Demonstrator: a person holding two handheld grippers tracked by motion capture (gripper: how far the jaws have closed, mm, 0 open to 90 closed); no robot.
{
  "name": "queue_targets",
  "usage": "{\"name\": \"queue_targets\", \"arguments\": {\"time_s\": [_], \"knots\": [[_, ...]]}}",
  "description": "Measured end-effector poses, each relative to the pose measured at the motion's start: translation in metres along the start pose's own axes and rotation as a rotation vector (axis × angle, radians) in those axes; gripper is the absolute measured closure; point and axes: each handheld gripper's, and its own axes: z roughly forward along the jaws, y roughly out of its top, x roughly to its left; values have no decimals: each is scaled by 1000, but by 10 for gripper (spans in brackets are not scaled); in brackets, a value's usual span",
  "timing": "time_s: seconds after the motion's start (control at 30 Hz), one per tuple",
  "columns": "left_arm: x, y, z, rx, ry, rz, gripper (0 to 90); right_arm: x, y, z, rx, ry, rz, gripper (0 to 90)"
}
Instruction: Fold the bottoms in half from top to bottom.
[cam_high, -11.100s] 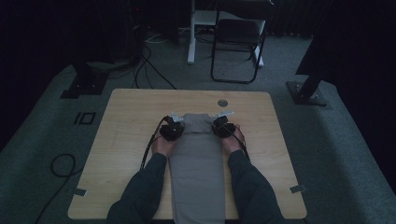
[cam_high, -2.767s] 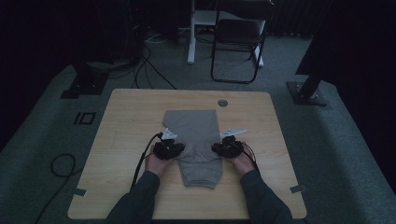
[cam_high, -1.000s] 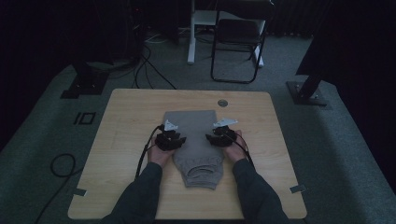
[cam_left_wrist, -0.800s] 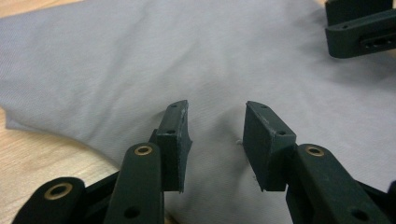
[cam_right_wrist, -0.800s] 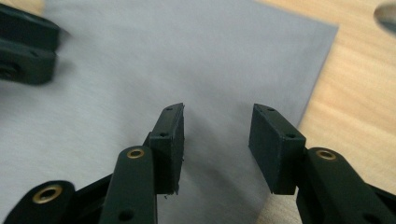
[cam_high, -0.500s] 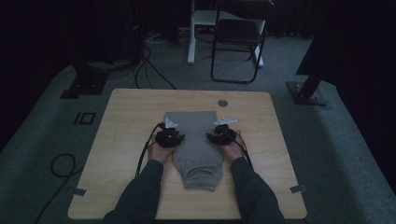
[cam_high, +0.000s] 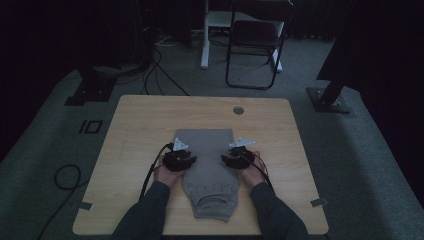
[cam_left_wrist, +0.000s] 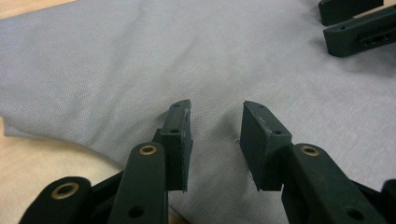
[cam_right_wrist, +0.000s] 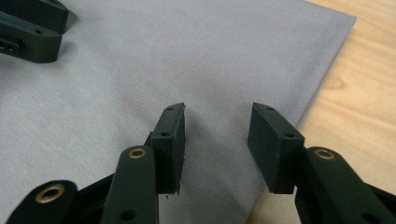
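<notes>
A dark folding chair stands beyond the wooden table, with cables on the grey carpet.

Both forearms, dark sleeves, come in from bottom of high view, angled inward and fwd. Left hand grips left tool; right hand grips right tool. Tools sit level w/ each other, tips turned toward one another, apart. Grey three-cornered plate on top of each; black cable trails back along each wrist.

Left gripper view: left tool jaws apart, clear gap btwn pads, nothing gripped. Right tool's tips visible at upper right, farther off.

Right gripper view: right tool jaws also apart, nothing btwn them. Left tool's tips at upper left.
</notes>
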Motion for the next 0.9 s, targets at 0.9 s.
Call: {"name": "queue_targets", "arguments": {"time_s": [0.9], "knots": [[7,0,-18,13,-24,11,597,14,-14,-15,9,43,-12,582]]}}
